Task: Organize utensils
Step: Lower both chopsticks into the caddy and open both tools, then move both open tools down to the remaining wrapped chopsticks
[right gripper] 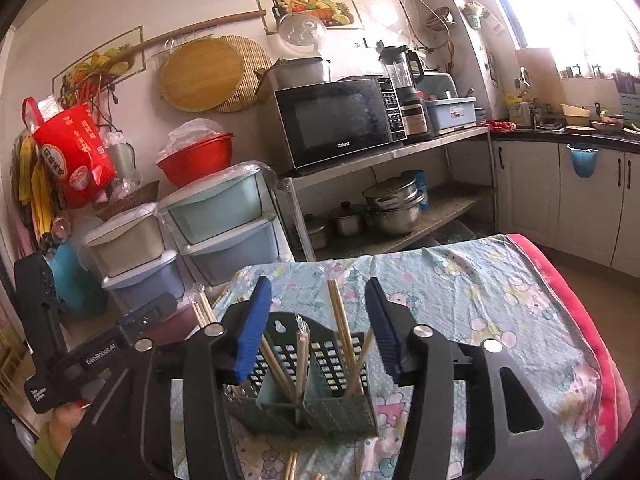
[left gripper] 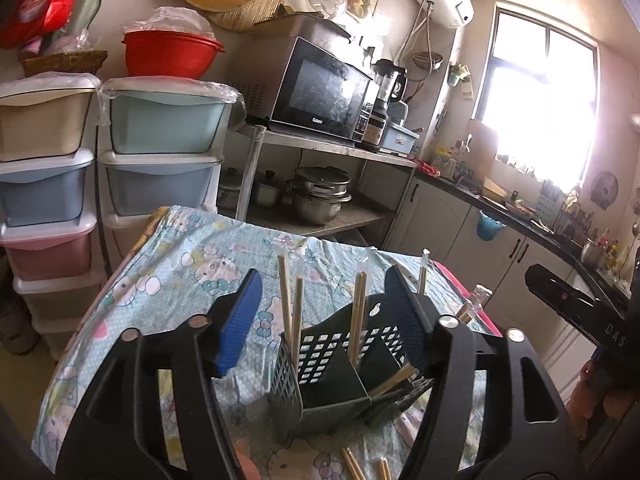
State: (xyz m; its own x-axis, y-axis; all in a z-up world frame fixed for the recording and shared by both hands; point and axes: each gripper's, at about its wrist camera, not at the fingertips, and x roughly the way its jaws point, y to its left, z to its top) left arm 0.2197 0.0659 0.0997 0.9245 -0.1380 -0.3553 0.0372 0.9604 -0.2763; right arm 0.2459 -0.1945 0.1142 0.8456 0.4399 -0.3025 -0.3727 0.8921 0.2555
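Holder [right gripper: 320, 396] (perhaps mid-table) between parted fingers [right gripper: 252, 328]

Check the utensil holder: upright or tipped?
Upright. The utensil holder stands on its base on the tablecloth, chopsticks poking up out of it.

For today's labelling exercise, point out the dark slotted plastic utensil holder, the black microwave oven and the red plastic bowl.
dark slotted plastic utensil holder [right gripper: 340, 412], right wrist view, front wall
black microwave oven [right gripper: 332, 120], right wrist view, door glass
red plastic bowl [left gripper: 172, 56], left wrist view, outer side

Window [left gripper: 536, 92] glare blows out — edges bend (fisheye), dim corners.
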